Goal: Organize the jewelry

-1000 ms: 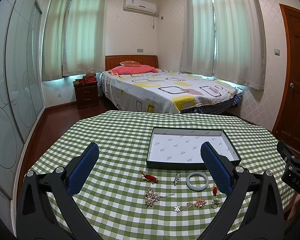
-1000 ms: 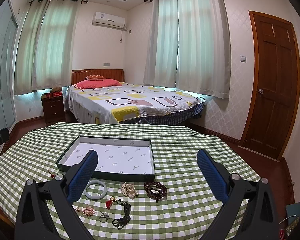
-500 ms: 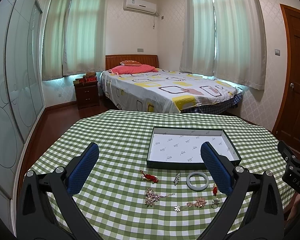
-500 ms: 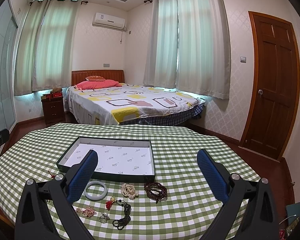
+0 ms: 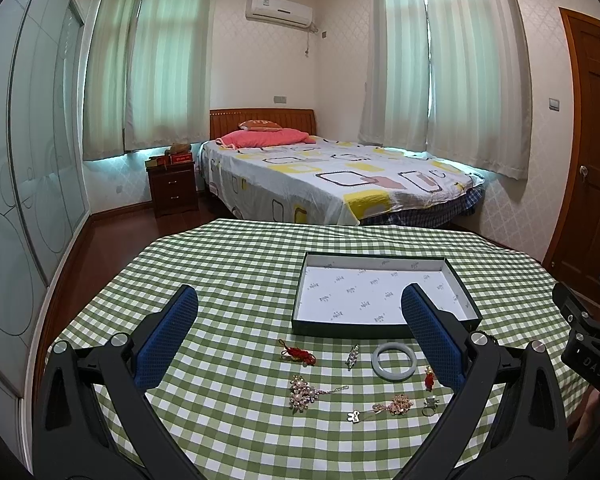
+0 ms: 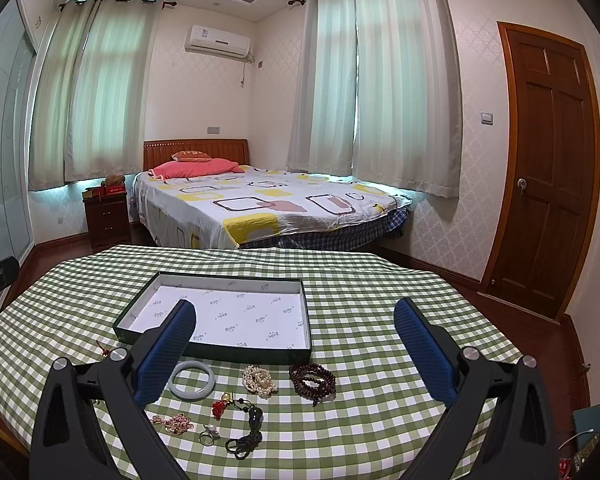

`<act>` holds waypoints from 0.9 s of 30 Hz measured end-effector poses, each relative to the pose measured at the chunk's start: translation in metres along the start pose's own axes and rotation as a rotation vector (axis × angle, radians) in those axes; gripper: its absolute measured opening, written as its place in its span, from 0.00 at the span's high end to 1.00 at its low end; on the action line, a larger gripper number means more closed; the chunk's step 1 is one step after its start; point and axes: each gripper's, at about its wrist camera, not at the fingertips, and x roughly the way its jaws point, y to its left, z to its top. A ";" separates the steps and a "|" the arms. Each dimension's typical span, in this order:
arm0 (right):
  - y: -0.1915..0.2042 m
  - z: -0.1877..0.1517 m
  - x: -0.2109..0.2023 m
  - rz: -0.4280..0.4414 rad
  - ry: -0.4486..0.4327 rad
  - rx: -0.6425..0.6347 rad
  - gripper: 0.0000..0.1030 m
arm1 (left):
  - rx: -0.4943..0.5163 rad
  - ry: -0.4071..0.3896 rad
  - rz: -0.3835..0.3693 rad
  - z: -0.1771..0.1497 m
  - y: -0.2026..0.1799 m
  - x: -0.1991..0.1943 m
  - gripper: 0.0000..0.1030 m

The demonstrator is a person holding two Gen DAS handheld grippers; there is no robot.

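Both tongs — left tongs (image 5: 298,334) and right tongs (image 6: 296,342) — are held apart, empty; the jade bangle (image 6: 192,378) at lower centre should be gripped across its rim — then lifted into the tray (image 6: 220,350).

The green-and-white checked tablecloth (image 6: 380,320) lies bare to the right of the shallow dark-green tray with white printed lining (image 6: 220,350), giving open passage there. Bare cloth also extends left of the tray in the left wrist view. The tray interior holds nothing. Its low near wall stands between the tray floor and the jewellery row just in front. Obstacles close together in that row: pale jade bangle (image 6: 191,379), cream pearl strand (image 6: 259,380), dark wooden bead bracelet (image 6: 312,378), black cord pendant (image 6: 248,430), red knotted tassel (image 5: 299,355), gold pearl brooch (image 5: 303,392).
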 end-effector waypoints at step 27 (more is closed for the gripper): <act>0.004 -0.074 0.071 0.054 0.182 -0.038 0.06 | 0.030 0.282 -0.030 -0.083 0.020 0.108 0.04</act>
